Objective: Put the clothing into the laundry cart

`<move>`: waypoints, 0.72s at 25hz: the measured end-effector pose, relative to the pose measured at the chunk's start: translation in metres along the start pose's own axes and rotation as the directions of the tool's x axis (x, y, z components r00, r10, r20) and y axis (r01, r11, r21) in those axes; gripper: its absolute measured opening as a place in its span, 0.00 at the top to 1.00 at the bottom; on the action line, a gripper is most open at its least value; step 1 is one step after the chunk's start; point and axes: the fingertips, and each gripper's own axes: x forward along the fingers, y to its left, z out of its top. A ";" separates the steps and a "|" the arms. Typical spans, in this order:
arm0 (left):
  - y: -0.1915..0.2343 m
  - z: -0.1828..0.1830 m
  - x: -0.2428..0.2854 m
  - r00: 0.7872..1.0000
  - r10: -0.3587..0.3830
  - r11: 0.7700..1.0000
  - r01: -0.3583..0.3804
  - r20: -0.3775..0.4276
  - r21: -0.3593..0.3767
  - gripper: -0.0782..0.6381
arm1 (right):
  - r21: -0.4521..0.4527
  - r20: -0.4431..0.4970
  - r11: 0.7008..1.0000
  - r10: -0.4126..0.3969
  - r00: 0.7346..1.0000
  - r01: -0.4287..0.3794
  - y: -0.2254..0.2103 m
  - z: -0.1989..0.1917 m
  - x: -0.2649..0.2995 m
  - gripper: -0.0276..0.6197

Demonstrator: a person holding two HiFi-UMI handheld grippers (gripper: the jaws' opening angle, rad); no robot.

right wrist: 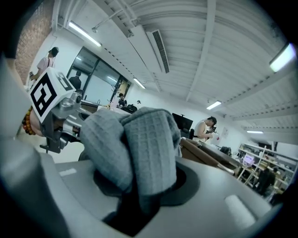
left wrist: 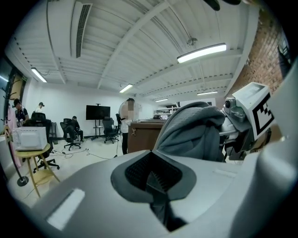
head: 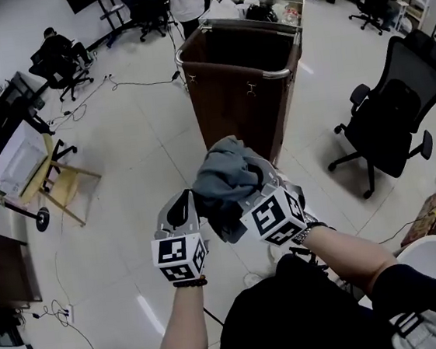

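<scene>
My right claw (head: pixel 244 198) is clamped on the bunched grey clothing (head: pixel 226 173), held up near the brown laundry cart (head: pixel 225 102). My left claw (head: pixel 181 210) is pressed together on nothing, just left of the clothing.

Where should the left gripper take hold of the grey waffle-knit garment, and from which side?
Probably grip the bunched fold at the top of the grey waffle-knit garment, coming from the left gripper's own side: the right gripper clamps its lower part, and that fold bulges up free.

Base of laundry cart (head: pixel 243 89) behind clothing (head: pixel 226 173)
</scene>
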 end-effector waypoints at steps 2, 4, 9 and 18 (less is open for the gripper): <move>-0.009 0.009 0.004 1.000 -0.022 1.000 0.022 0.003 0.004 0.89 | 0.007 -0.003 1.000 -0.023 1.000 0.023 -0.012 0.006 -0.010 0.72; -0.021 0.016 0.013 0.999 -0.042 0.999 0.042 0.003 0.009 0.89 | 0.018 -0.004 0.999 -0.049 0.999 0.049 -0.030 0.007 -0.020 0.72; -0.040 0.020 0.034 0.997 -0.070 0.997 0.071 -0.006 0.020 0.89 | 0.046 0.019 0.994 -0.102 0.995 0.101 -0.070 0.010 -0.037 0.72; -0.064 0.035 0.080 0.996 -0.094 0.994 0.094 0.001 0.053 0.89 | 0.068 0.095 0.988 -0.146 0.985 0.140 -0.132 0.018 -0.052 0.72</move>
